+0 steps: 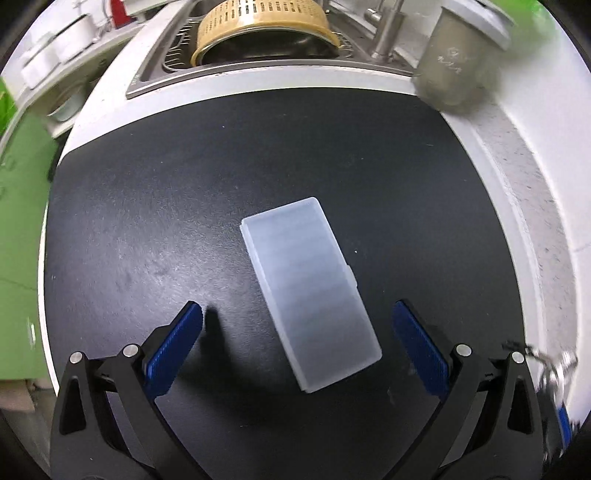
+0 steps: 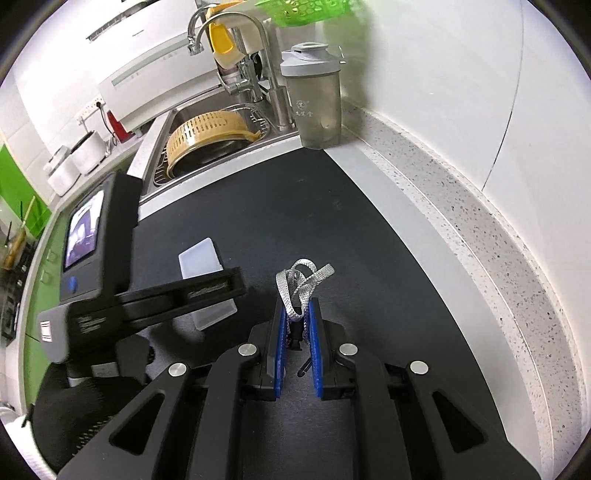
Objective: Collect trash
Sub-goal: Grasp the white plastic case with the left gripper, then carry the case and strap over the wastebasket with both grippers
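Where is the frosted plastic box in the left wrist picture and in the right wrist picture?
Left wrist: the frosted plastic box lies centre, on the black mat, between the open fingers.
Right wrist: the box is left of centre, partly hidden behind the left hand-held gripper.
Shared landmark: the yellow colander in the sink.

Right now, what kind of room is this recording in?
Most likely a home kitchen: a steel sink holding a yellow colander, a faucet above it, and a shaker bottle on the counter.

Left gripper [image 1: 297,325] jaws spread wide; right gripper [image 2: 297,314] jaws nearly closed.
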`<state>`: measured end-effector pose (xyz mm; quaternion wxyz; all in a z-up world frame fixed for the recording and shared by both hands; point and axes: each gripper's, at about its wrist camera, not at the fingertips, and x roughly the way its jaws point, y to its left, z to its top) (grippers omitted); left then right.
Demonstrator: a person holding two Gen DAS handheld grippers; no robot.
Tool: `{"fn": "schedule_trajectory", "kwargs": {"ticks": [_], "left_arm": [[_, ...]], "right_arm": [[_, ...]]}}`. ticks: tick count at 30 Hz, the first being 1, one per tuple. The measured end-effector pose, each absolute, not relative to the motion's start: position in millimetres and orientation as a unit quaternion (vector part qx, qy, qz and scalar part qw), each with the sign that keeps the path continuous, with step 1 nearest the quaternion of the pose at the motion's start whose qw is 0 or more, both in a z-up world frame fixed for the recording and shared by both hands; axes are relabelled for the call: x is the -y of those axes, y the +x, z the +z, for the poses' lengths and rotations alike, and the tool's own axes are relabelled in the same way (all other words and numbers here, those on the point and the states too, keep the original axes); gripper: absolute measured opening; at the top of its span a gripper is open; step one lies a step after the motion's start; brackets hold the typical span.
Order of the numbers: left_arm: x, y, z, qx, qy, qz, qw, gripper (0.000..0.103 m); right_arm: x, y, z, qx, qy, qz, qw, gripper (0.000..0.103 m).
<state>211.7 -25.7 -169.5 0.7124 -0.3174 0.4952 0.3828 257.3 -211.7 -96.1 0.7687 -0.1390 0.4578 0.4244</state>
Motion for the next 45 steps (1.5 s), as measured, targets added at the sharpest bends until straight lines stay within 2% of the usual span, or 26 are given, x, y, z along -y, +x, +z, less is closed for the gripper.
{"fn": "schedule_trajectory", "kwargs": {"ticks": [5, 8, 10, 14, 15, 31, 45], "left_arm": [[29.2, 223.8, -178.9, -0.502, -0.314, 0.402, 0.699, 0.1], [30.8, 226.1, -180.4, -0.501, -0.298, 0.413, 0.699, 0.095], [31.3, 226.2, -179.1, -0.498, -0.291, 0.421, 0.7, 0.087], [27.0, 222.6, -172.9, -0.491, -0.287, 0.427, 0.703, 0.054], [24.5, 220.8, -172.6, -0.49, -0.292, 0.423, 0.704, 0.053], [17.0, 191.9, -162.9, -0.498, -0.263, 0.327, 0.759, 0.051], [2.4, 119.8, -95.4, -0.477, -0.188, 0.21, 0.832, 0.051]], "right_arm": [[215.8, 259.2, -97.6, -0.458, -0.136, 0.425, 0.768, 0.011], [215.8, 261.3, -97.5, -0.458, -0.135, 0.426, 0.769, 0.011], [215.7, 260.1, -96.7, -0.457, -0.135, 0.425, 0.77, 0.011], [213.3, 257.6, -94.3, -0.455, -0.138, 0.425, 0.77, 0.011], [212.7, 256.8, -93.6, -0.454, -0.139, 0.425, 0.77, 0.011], [195.1, 228.4, -67.8, -0.434, -0.15, 0.431, 0.777, 0.011], [173.4, 188.1, -32.8, -0.414, -0.149, 0.443, 0.782, 0.011]]}}
